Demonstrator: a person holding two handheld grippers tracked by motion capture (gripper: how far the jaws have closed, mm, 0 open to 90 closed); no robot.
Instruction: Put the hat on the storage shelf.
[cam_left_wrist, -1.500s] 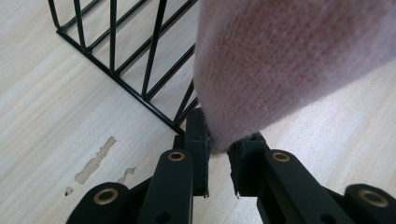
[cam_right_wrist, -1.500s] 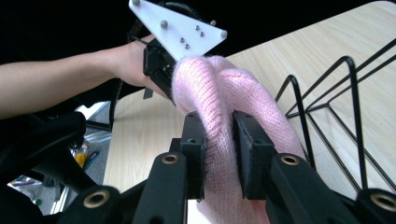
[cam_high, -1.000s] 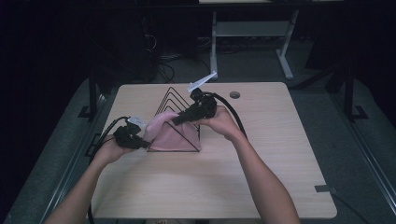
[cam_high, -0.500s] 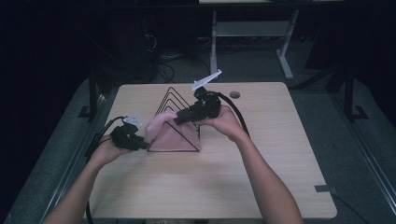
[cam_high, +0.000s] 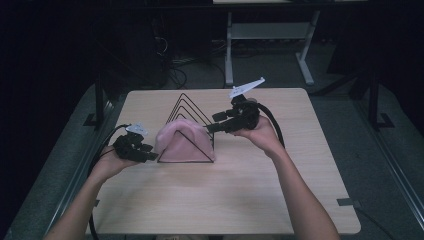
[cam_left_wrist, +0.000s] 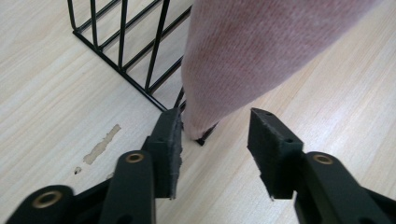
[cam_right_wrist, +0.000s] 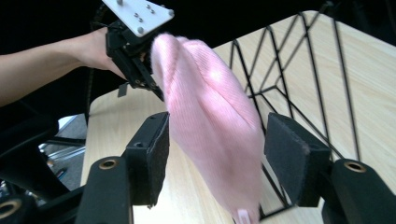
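Observation:
A pink knitted cloth (cam_high: 182, 142) lies draped over the front wires of a black triangular wire rack (cam_high: 192, 107) in the middle of the wooden table (cam_high: 225, 200). My left gripper (cam_high: 152, 154) is open at the cloth's lower left corner. In the left gripper view the cloth (cam_left_wrist: 261, 51) hangs just ahead of the spread jaws (cam_left_wrist: 215, 140), beside the rack's corner (cam_left_wrist: 126, 51). My right gripper (cam_high: 212, 122) is open at the rack's right side. Its own view shows the cloth (cam_right_wrist: 210, 121) ahead of and between the parted jaws (cam_right_wrist: 215, 154), with the left gripper (cam_right_wrist: 133, 51) beyond.
A pale scuff mark (cam_left_wrist: 100, 144) is on the tabletop near the rack. A grey tape patch (cam_high: 345, 201) sits at the table's right edge. Beyond the table stand a white desk frame (cam_high: 270, 35) and floor cables (cam_high: 175, 70).
The cloth has settled into a dome over the rack's front. My right gripper has drawn back a little to the right; my left has shifted slightly left.

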